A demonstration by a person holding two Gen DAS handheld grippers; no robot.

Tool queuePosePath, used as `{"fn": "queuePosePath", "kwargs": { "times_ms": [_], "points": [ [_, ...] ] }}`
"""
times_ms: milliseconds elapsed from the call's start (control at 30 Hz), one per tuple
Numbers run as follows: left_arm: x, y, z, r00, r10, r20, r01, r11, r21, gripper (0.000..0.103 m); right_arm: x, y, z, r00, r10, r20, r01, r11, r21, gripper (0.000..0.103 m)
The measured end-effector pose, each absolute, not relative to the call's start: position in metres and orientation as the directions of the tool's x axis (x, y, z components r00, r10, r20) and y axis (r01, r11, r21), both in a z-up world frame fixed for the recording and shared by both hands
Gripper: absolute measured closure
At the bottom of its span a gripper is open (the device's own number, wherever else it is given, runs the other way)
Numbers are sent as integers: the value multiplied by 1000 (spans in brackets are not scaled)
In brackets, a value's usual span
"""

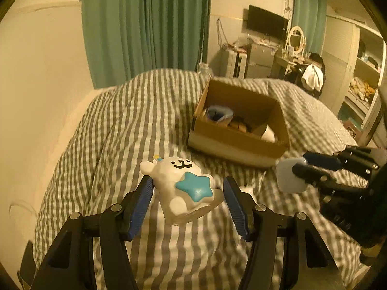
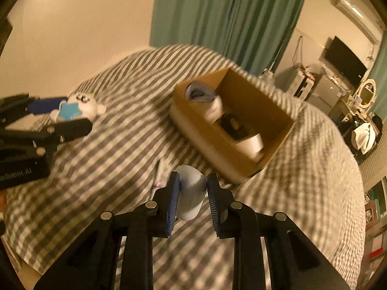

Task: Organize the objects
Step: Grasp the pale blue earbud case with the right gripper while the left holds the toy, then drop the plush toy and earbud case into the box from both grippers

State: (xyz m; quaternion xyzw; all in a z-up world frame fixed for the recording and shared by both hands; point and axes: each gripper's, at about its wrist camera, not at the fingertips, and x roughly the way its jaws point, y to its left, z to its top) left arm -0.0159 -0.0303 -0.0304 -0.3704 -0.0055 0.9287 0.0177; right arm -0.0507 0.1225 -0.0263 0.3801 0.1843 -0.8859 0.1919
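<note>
I am carrying a white bear figurine with a blue star (image 1: 183, 188) clamped in the left gripper (image 1: 188, 203) and a pale rounded block (image 2: 191, 193) clamped in the right gripper (image 2: 191, 200) above the striped bed (image 1: 108, 125), both not yet in the partly filled brown cardboard box (image 1: 232, 142).

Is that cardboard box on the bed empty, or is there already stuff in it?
Not empty. The open cardboard box already holds a blue-lined sock, a white cup and other small items too dim to identify.

Box (image 2: 232, 130) contents blurred, unidentifiable; left gripper (image 2: 70, 118) body cut off.
</note>
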Motion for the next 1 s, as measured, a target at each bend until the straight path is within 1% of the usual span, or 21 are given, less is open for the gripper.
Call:
{"fn": "queuePosePath", "kwargs": {
  "times_ms": [67,167,267,467,533,567,600,700,833,1000],
  "points": [
    [-25,-25,-22,-737,48,-674,-44,-999,-23,41,-60,128,-11,-651,-216,-728,472,-866,-164,80],
    [-43,-16,-6,-769,50,-637,-66,-998,0,41,-73,135,8,-686,-209,-697,448,-876,-178,80],
    [-66,-8,8,-795,56,-604,-81,-997,14,41,-91,139,20,-696,-215,-685,436,-885,-166,80],
    [-119,13,11,-795,63,-603,-115,-992,48,41,-141,145,22,-700,-177,-692,401,-899,-176,81],
    [-138,20,5,-794,63,-605,-121,-991,55,41,-158,149,20,-690,-174,-702,399,-901,-169,82],
    [-146,22,2,-789,69,-611,-124,-991,49,41,-167,151,19,-688,-180,-703,394,-906,-153,86],
    [-156,24,-3,-782,84,-617,-134,-990,35,41,-175,153,18,-689,-183,-701,388,-910,-143,87],
    [-180,30,-20,-771,99,-629,-146,-989,22,41,-198,161,11,-681,-193,-706,374,-921,-110,87],
    [-209,39,-47,-746,111,-657,-172,-985,28,41,-232,167,-13,-654,-182,-735,358,-929,-89,87],
    [-230,54,-71,-731,130,-670,-223,-973,55,42,-258,179,-39,-623,-195,-758,343,-938,-40,87]
  ]
}}
